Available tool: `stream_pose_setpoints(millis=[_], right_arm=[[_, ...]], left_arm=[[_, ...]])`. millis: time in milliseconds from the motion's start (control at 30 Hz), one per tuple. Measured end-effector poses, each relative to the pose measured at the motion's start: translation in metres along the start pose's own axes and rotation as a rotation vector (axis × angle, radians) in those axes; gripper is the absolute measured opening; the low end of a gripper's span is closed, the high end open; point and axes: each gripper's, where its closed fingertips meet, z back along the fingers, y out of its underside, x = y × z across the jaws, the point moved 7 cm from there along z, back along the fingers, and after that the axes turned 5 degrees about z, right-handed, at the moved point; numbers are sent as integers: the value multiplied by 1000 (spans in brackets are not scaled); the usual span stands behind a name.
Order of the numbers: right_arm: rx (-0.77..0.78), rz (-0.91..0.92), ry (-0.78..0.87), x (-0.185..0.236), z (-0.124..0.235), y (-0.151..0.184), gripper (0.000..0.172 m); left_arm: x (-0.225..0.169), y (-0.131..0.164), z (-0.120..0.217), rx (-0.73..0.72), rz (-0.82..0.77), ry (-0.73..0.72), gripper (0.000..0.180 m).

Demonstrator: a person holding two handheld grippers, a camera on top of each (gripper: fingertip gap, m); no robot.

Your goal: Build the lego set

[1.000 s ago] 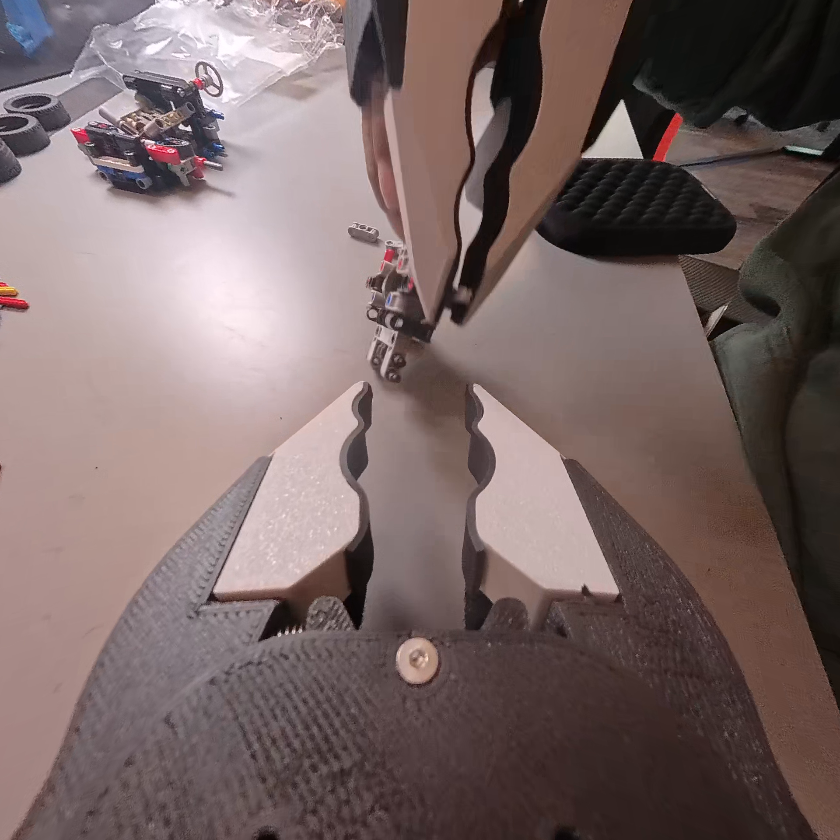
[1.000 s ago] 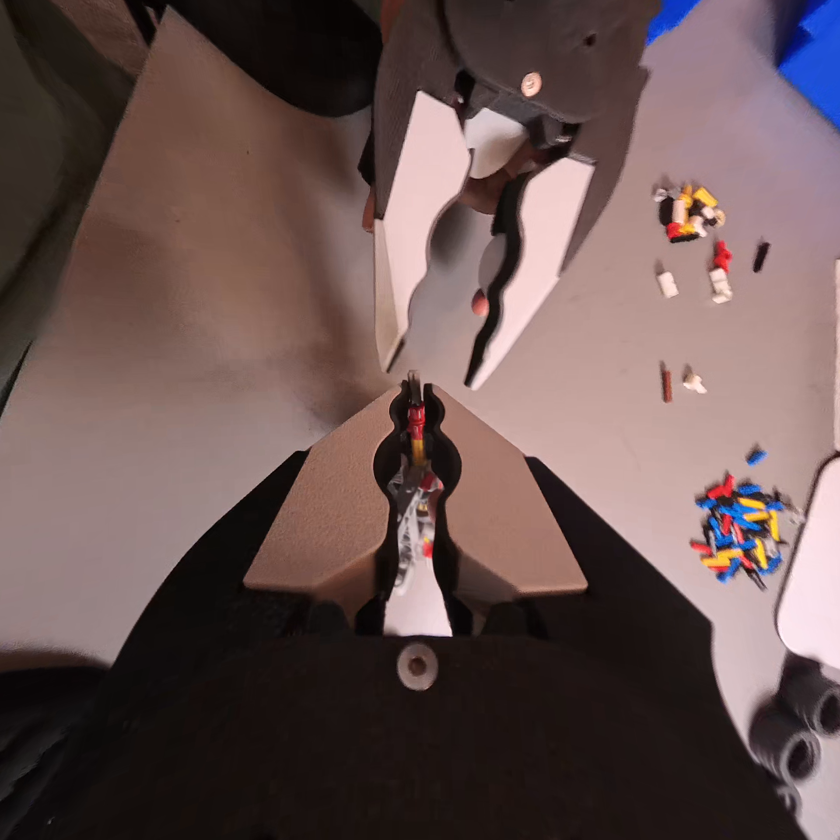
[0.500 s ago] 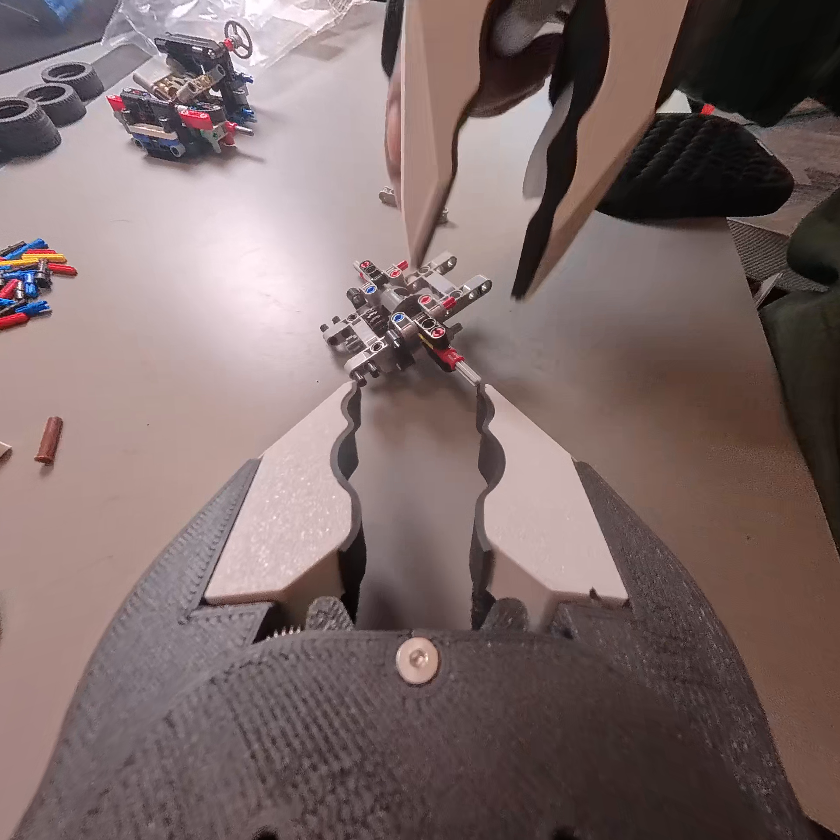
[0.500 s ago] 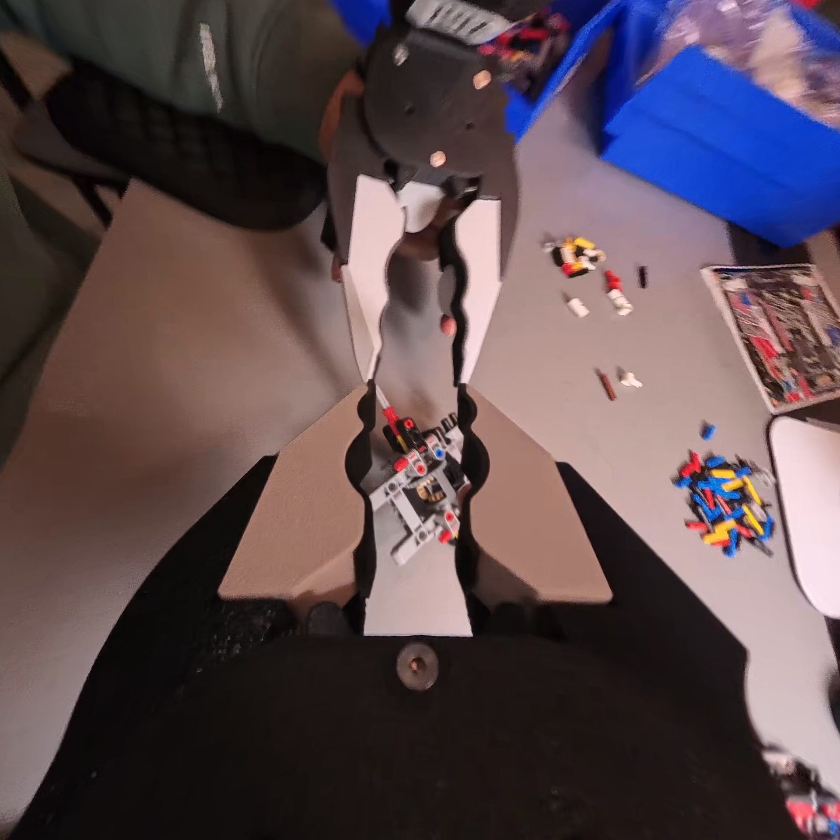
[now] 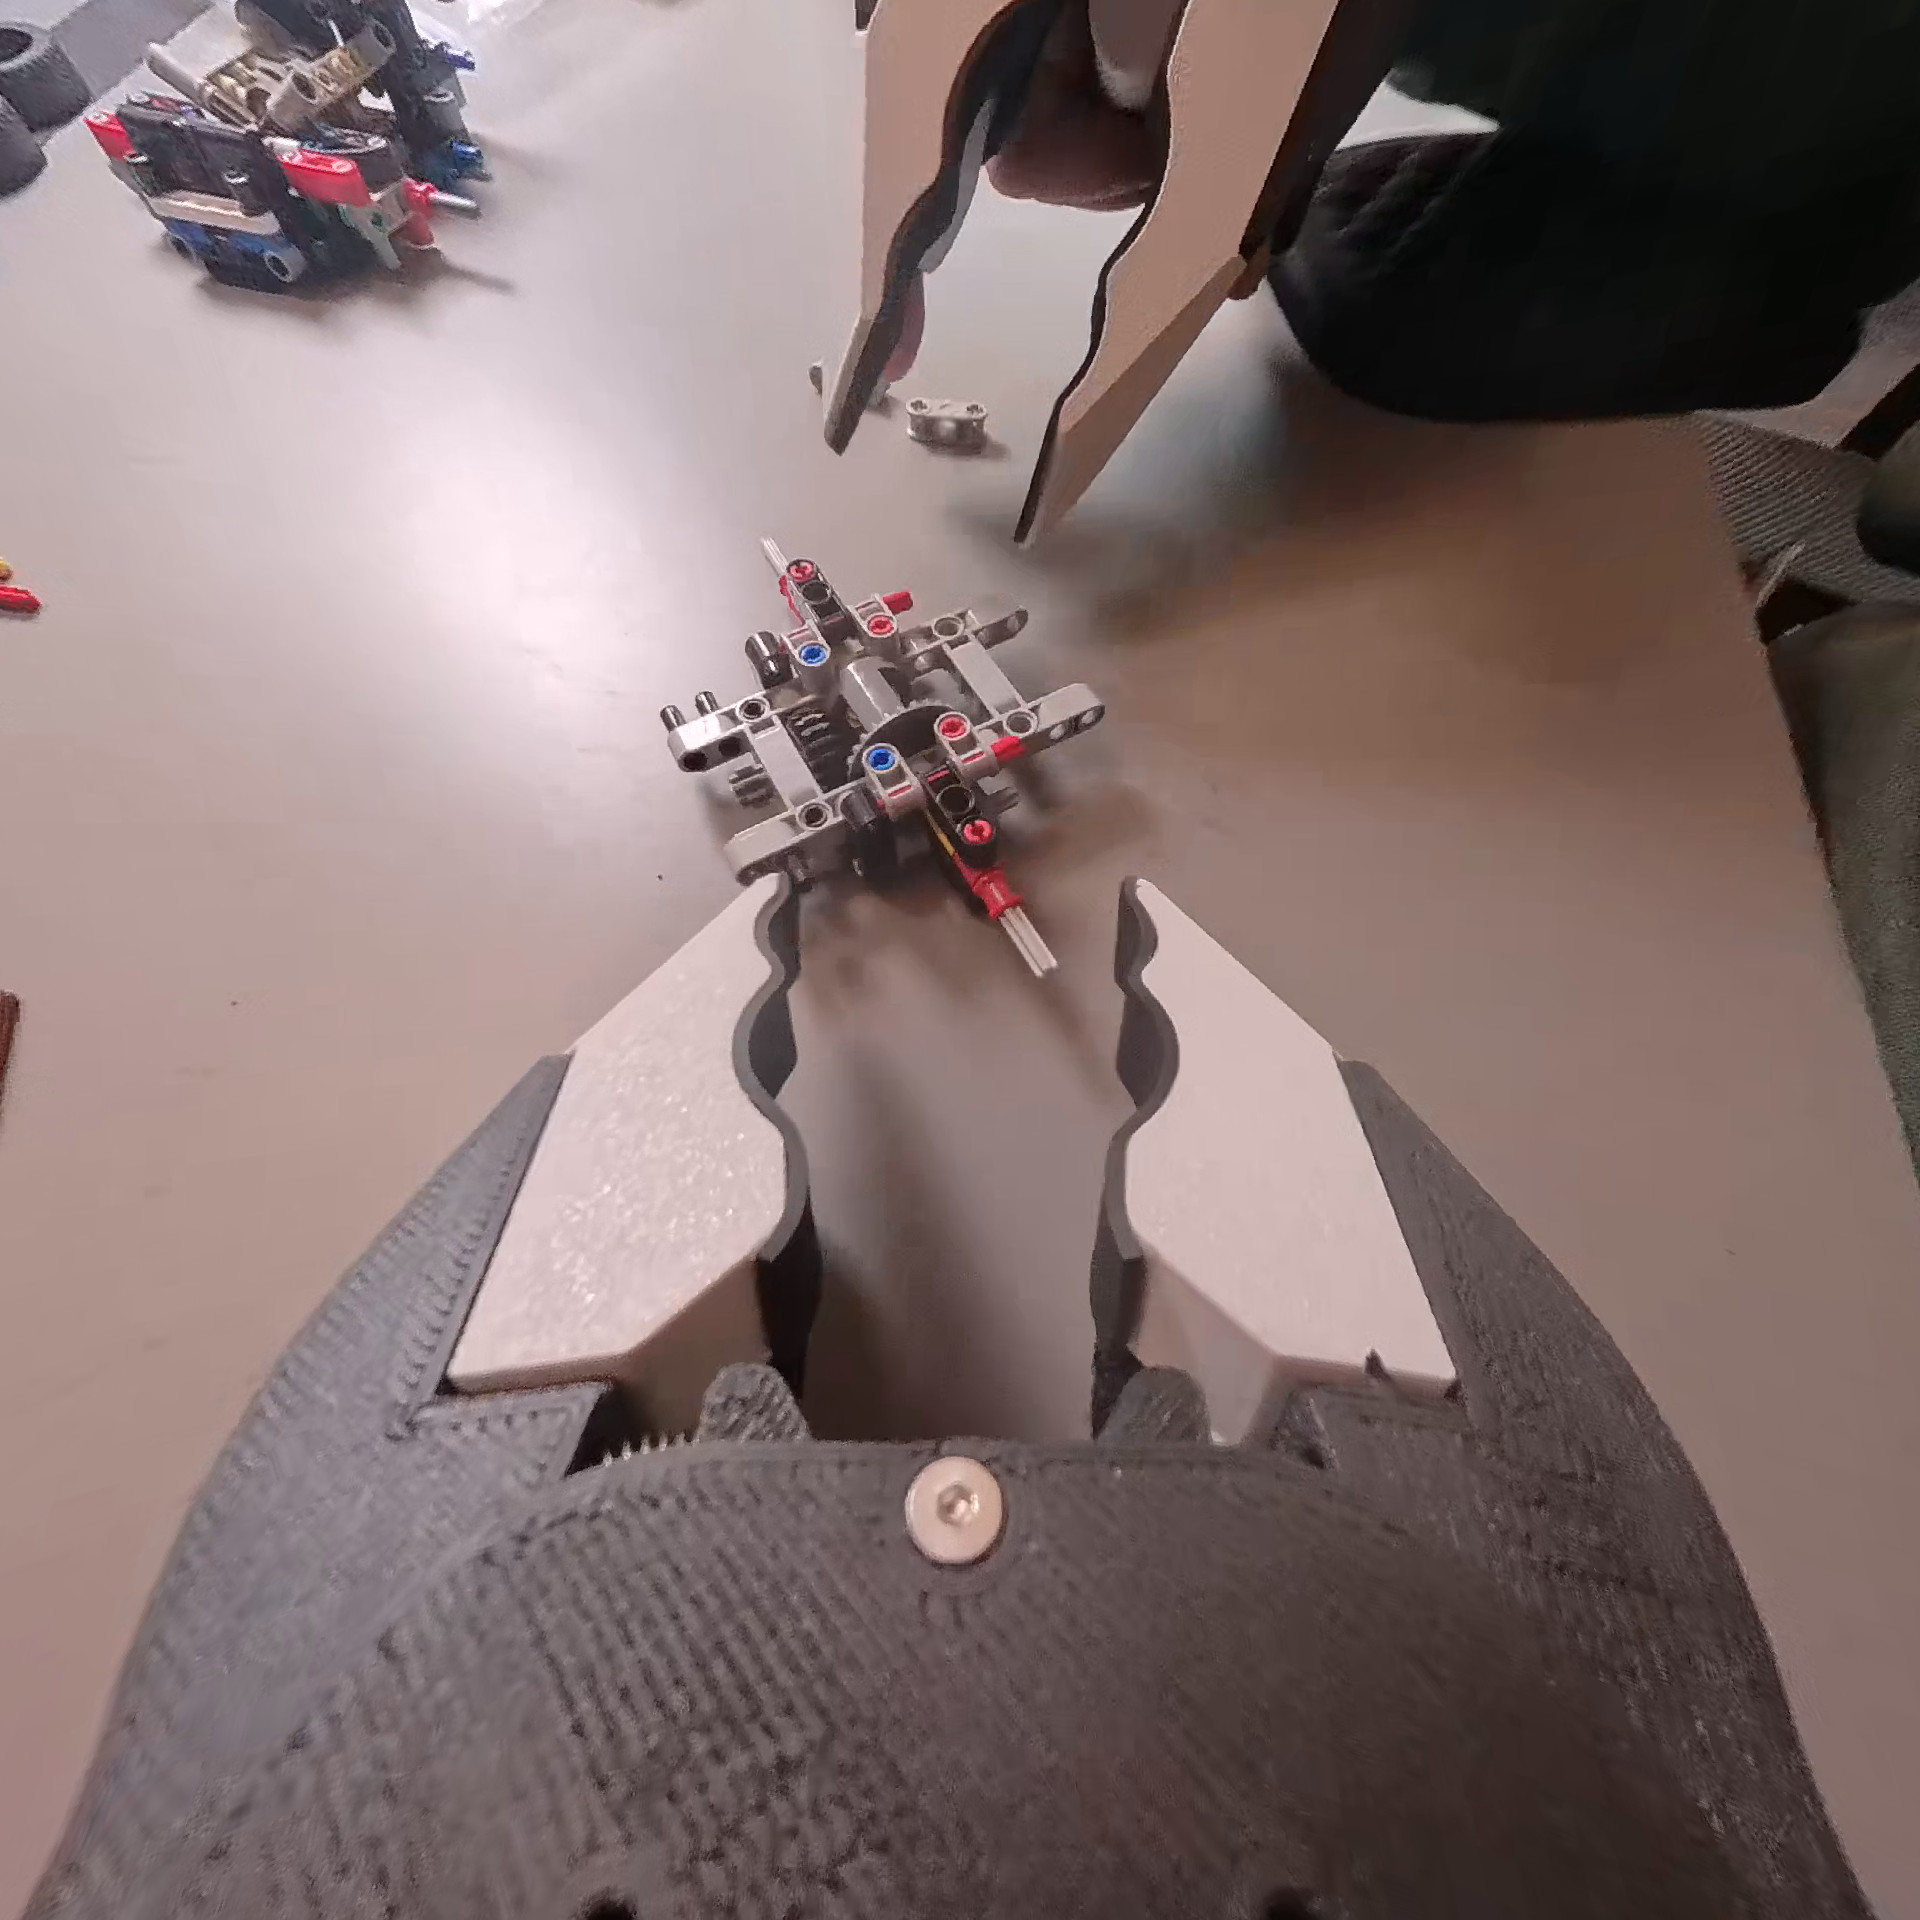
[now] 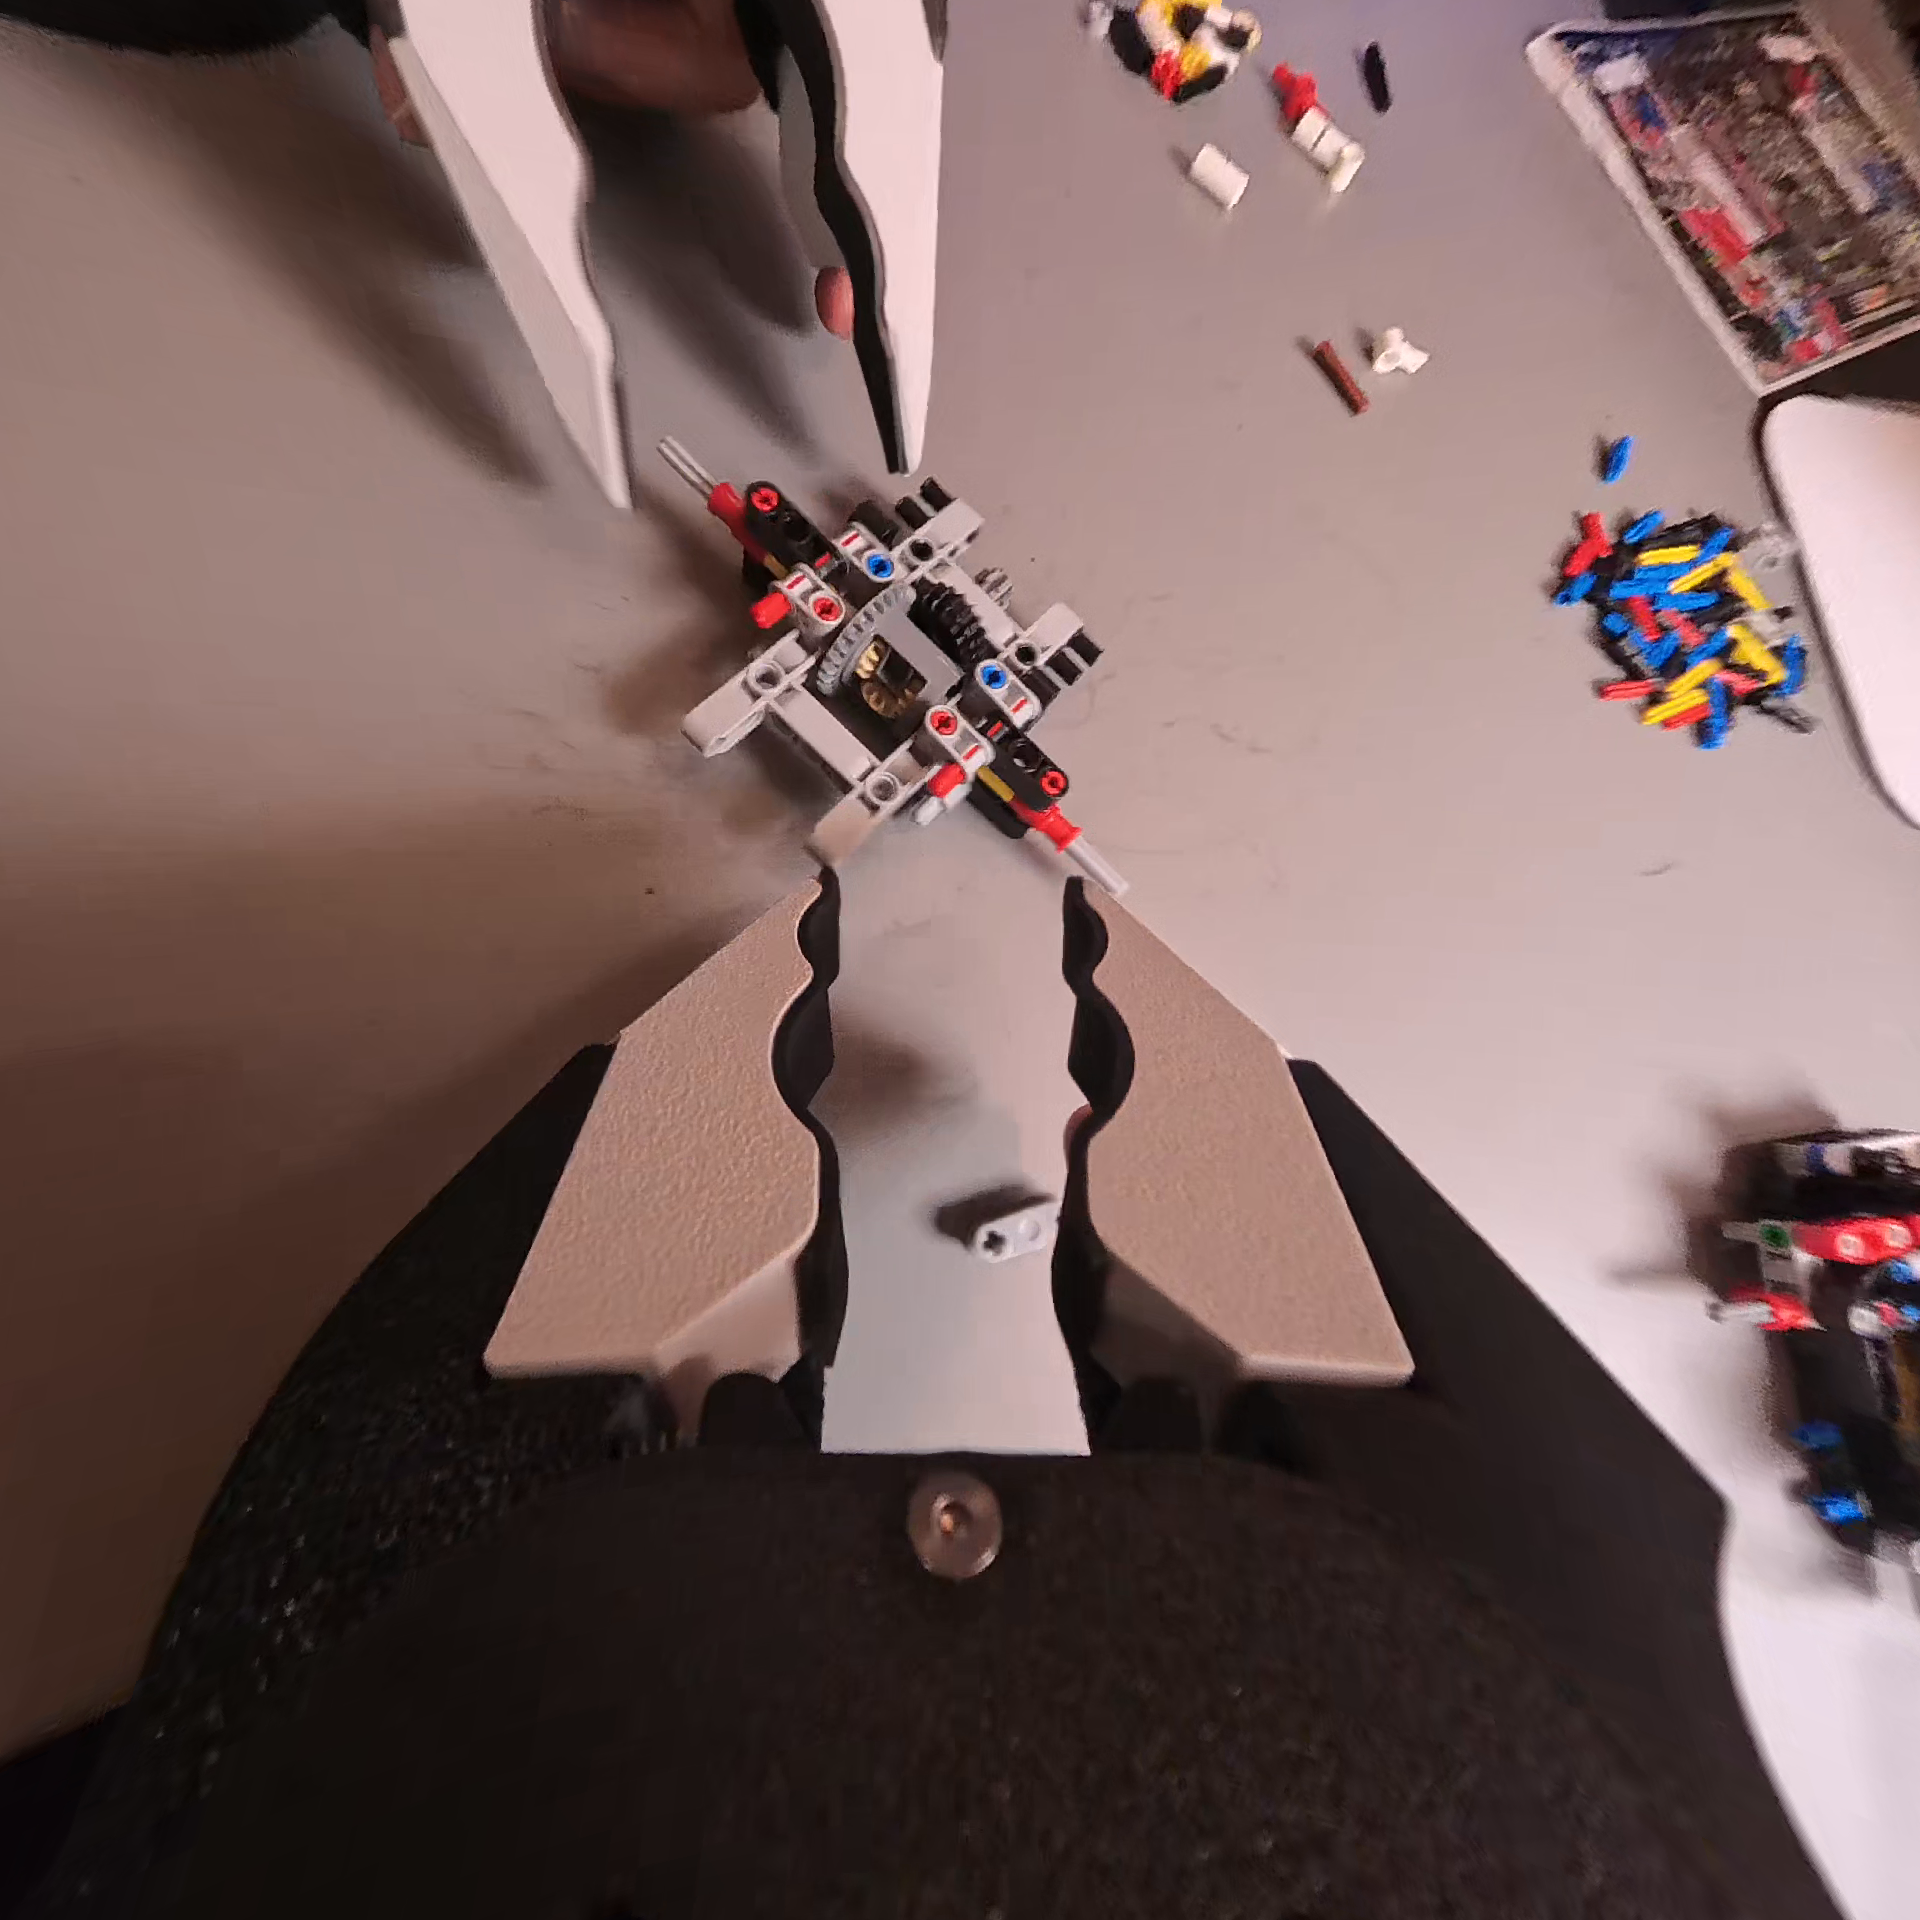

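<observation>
A grey brick assembly (image 5: 883, 727) with gears, red and blue pins and a white axle lies flat on the table, free of both grippers. My left gripper (image 5: 956, 894) is open and empty, with its fingertips just short of the assembly's near end. My right gripper (image 6: 951, 883) is open and empty, on the opposite side of the assembly (image 6: 894, 665). A small grey connector (image 6: 1003, 1226) lies on the table under the right gripper, untouched; it also shows in the left wrist view (image 5: 945, 416). Each view shows the other gripper open: the right one (image 5: 935, 483) and the left one (image 6: 764, 478).
A part-built toy car (image 5: 281, 187) and black tyres (image 5: 31, 94) stand at the far left. A pile of coloured pins (image 6: 1683, 634), loose small pieces (image 6: 1216, 171), a printed booklet (image 6: 1756, 177) and a white tray (image 6: 1849, 582) lie to the right gripper's right. The table edge (image 5: 1766, 935) runs along the right. The grippers' ends are close to 10 cm from one another.
The right gripper, shut on the assembly a second ago, opened, left it flat on the table and drew back. The left gripper's jaws opened wider.
</observation>
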Motion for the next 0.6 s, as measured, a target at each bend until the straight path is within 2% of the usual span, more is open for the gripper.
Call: stream_pose_setpoints(millis=[67,167,333,467,600], right_arm=[[-6,-33,-60,8,-3,-4,42],[45,-55,-77,18,-6,-10,44],[121,-174,-88,32,-10,-18,59],[125,-176,-46,30,-18,-18,63],[117,-171,-14,23,-22,-16,51]], left_arm=[[-2,2,-2,35,-38,-21,47],[-12,4,-4,54,-95,26,28],[-36,0,-3,12,-117,236,28],[-28,-3,4,-36,-93,212,30],[-6,-1,9,-48,-82,34,29]])
